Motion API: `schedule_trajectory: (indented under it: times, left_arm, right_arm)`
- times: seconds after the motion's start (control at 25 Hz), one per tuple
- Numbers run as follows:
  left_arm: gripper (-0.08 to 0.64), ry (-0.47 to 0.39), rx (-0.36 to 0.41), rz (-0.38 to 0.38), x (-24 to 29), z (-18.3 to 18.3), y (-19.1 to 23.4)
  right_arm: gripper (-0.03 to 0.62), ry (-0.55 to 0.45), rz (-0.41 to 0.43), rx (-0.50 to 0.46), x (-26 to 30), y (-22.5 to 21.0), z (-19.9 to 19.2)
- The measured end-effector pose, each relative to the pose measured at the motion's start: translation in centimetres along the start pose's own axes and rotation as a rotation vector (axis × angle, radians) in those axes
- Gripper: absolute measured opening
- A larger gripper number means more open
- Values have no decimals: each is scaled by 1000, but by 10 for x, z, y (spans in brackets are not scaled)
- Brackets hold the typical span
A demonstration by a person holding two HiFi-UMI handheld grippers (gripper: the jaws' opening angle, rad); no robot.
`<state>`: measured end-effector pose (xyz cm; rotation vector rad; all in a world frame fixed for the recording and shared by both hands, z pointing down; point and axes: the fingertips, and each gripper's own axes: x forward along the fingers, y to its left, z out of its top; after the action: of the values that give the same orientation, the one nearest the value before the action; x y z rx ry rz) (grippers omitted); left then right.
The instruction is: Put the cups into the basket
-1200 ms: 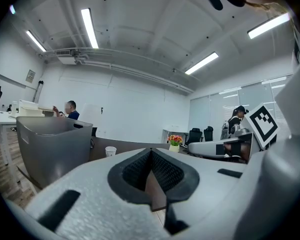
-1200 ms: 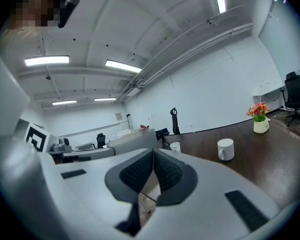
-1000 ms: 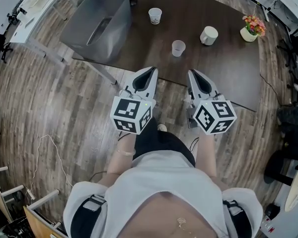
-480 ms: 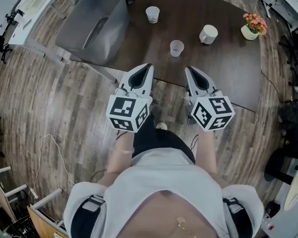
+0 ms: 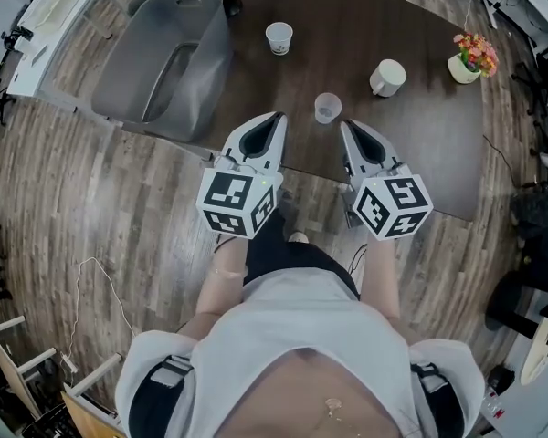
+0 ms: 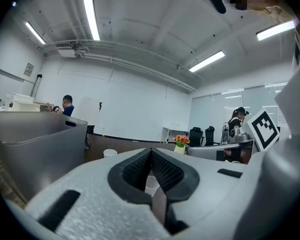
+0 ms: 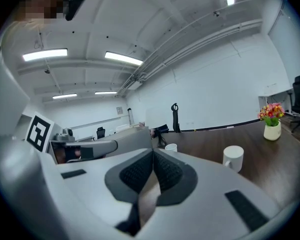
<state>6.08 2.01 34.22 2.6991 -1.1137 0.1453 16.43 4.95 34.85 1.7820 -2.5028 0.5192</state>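
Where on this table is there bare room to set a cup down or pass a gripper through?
Widest bare patch: the table between white mug, flower pot and the near right edge. A smaller one lies between paper cup and mug. Crowded: the near edge, where the clear cup stands just ahead of the left gripper and right gripper.

We see bright, even light from ceiling strip lights (image 6: 91, 19); strong fisheye bending and dark corners at the edges, close foreground soft, shadows faint.
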Motion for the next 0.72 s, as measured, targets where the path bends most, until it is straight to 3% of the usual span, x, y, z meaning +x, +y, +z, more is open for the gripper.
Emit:
schedule_trajectory:
  times: [0.72]
  left_arm:
    - [9,-5,72,-237,116,53,69]
  right_arm:
    - [14,-59,-140,-9,115,-41,53]
